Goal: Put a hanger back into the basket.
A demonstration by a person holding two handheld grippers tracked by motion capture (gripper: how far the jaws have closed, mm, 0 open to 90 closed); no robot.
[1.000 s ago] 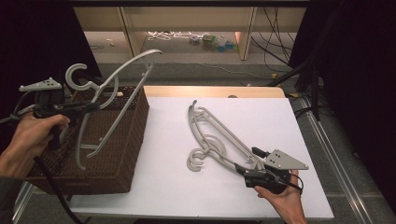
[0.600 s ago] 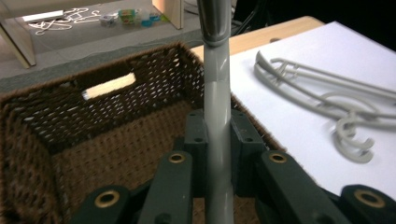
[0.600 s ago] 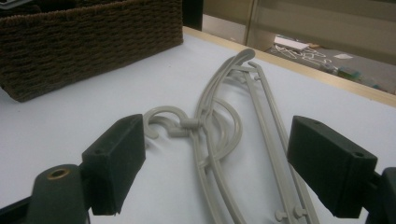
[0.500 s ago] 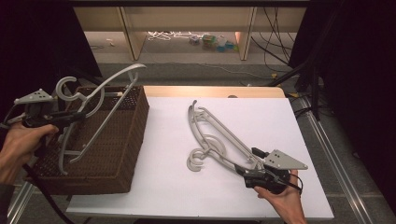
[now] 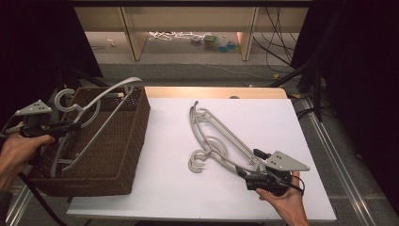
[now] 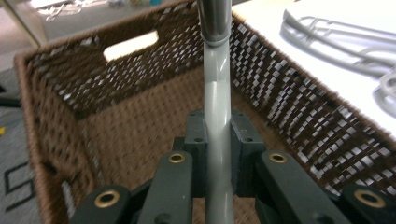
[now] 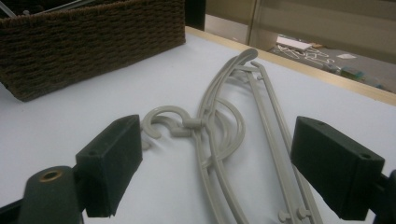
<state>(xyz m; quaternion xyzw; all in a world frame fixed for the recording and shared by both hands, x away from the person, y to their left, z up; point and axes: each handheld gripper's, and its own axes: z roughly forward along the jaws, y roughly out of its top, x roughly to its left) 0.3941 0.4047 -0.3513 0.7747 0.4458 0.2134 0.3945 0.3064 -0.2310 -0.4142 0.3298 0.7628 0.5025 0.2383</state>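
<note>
Worktop (image 5: 291, 117): white surface. Brown wicker basket (image 5: 122, 155) at its left edge. Grey hanger (image 5: 101, 101) tilted over basket, lower end inside; my left hand-held gripper (image 6: 218, 154) pinching its bar. Grey hangers on worktop (image 5: 221, 141) stacked flat, right of basket. My right hand-held gripper (image 7: 217, 163) spread wide, jaws just been opening, hangers' near end between them, pads not touching.

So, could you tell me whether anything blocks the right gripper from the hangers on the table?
Nothing visible does. The right gripper is open, and the hangers lie flat on the bare table just ahead of it. The basket sits well off to one side.
</note>
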